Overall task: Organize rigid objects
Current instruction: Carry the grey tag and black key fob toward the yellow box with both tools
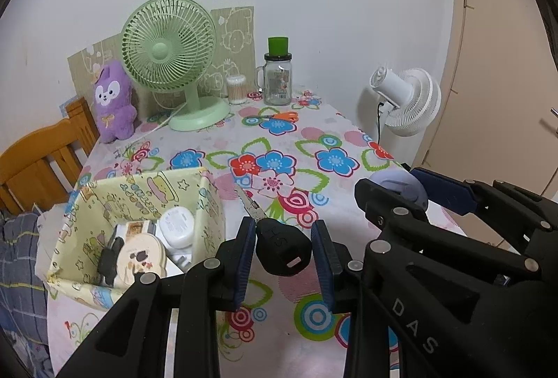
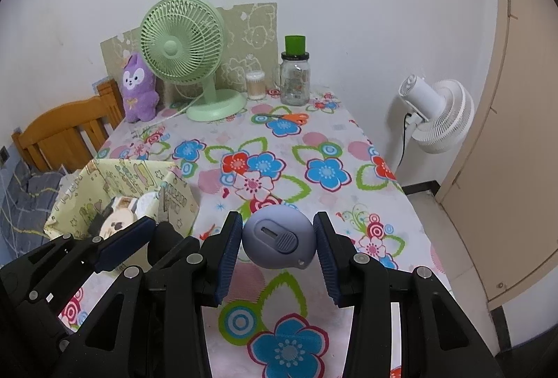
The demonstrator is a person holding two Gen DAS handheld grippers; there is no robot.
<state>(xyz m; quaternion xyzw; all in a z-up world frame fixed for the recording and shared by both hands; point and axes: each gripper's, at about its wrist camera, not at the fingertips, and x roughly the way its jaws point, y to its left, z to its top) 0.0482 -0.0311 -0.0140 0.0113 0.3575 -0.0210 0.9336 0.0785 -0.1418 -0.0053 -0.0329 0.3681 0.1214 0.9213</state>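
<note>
My left gripper [image 1: 283,227] is shut on the black handle of a small serrated knife [image 1: 283,250], held above the flowered tablecloth [image 1: 314,148]. Its blade [image 1: 248,203] points away, toward the corner of a pale yellow patterned box [image 1: 206,203]. The box holds a round tin [image 1: 141,259], a white case [image 1: 177,226] and other small items. My right gripper [image 2: 279,221] is shut on a lavender rounded gadget with a slider [image 2: 275,240], also lifted off the cloth. The two grippers hang side by side, with the box [image 2: 179,200] to their left.
At the back of the table stand a green desk fan [image 1: 169,45], a purple plush [image 1: 111,102], a cotton swab tub [image 1: 236,89] and a glass jar with a green lid [image 1: 278,74]. Orange scissors [image 1: 279,116] lie in front of the jar. A white fan [image 1: 406,102] stands beyond the right edge, and a wooden chair [image 1: 38,161] at the left.
</note>
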